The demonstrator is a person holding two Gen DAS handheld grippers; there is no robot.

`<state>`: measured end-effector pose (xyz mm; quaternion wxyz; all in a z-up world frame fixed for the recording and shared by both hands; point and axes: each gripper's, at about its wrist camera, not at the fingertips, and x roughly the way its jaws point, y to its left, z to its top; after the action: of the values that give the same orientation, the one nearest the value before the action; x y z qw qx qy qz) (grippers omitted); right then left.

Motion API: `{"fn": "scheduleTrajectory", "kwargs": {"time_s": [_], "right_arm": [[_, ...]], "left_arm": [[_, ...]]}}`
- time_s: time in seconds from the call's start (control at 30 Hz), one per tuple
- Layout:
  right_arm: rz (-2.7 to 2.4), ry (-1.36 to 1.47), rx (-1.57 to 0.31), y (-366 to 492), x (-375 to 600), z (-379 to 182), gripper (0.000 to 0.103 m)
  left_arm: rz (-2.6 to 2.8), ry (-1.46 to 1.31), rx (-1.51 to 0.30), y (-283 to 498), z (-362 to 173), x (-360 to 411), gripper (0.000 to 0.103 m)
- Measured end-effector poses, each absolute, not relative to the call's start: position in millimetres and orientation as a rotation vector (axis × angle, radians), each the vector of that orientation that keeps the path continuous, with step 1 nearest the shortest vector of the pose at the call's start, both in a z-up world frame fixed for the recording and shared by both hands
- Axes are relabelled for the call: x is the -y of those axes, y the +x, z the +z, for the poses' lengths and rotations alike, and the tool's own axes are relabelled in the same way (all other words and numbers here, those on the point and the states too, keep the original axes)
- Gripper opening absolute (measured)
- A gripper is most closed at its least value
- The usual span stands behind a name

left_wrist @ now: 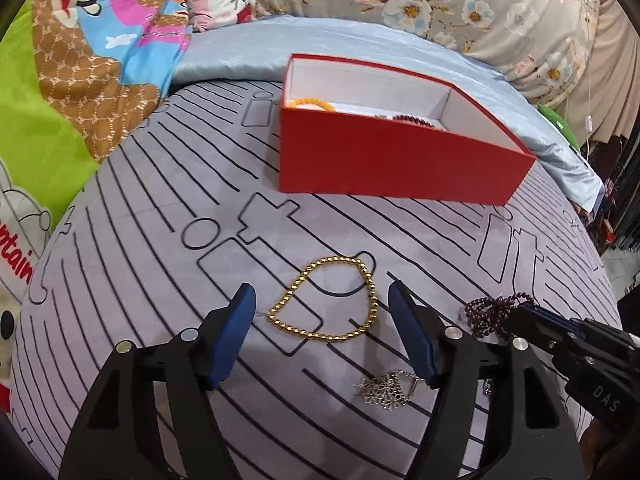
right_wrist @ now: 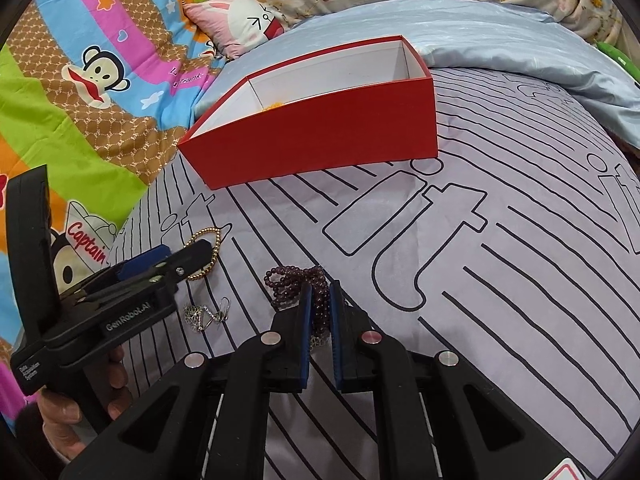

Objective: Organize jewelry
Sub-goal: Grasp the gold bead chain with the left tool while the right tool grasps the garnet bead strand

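Note:
A gold bead bracelet (left_wrist: pixel 370 292) lies as a loop on the striped bedsheet. My left gripper (left_wrist: pixel 321 293) stands open around it, blue pads apart from the beads on both sides. To its right, my right gripper (right_wrist: pixel 321 290) is shut on a bunched purple bead bracelet (right_wrist: pixel 286 280), which rests on the sheet; the same purple bracelet (left_wrist: pixel 490 312) shows at the right edge of the left wrist view. A silver flower-link piece (left_wrist: pixel 382 392) lies near the left gripper's right finger. The red box (left_wrist: pixel 400 160) with white inside holds an orange bead bracelet (left_wrist: pixel 310 102) and a dark red one (left_wrist: pixel 412 118).
The red box (right_wrist: pixel 320 140) sits on the far part of the sheet, beside a pale blue satin pillow (left_wrist: pixel 240 52). A cartoon-print quilt (right_wrist: pixel 80 100) covers the left side. A person's hand (right_wrist: pixel 60 420) grips the left gripper (right_wrist: pixel 184 250) handle. Floral bedding lies behind.

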<state>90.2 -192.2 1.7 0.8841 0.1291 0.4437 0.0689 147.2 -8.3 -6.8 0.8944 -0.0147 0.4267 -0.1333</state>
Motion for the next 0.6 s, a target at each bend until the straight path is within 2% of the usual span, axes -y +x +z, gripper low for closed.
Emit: {"fn": "scheduleTrajectory", "kwargs": {"time_s": [0.2,0.27,0.33,0.4,0.57,0.6], "right_arm": [[0.144,0.272,-0.925,90.9,193.3,1.5,0.008],[0.144,0.274,-0.925,91.4,193.6,0.9,0.008],[0.146,0.274,-0.926,91.4,193.5,0.8,0.008],[0.144,0.272,-0.925,91.4,193.4,0.6,0.008],[0.144,0.273,-0.925,91.4,193.2,0.5,0.008],[0.145,0.271,-0.926,91.6,193.0,0.5,0.008]], "left_arm": [[-0.265,0.012,-0.883,150.4,-8.2,16.6,0.046],[-0.268,0.004,-0.880,150.0,-7.8,14.8,0.036],[-0.271,-0.009,-0.880,150.1,-7.9,12.2,0.018],[-0.276,-0.022,-0.884,150.4,-8.3,10.2,0.008],[-0.289,-0.043,-0.881,148.2,-8.1,7.4,0.004],[-0.290,-0.043,-0.877,147.1,-7.2,7.2,0.000]]}}
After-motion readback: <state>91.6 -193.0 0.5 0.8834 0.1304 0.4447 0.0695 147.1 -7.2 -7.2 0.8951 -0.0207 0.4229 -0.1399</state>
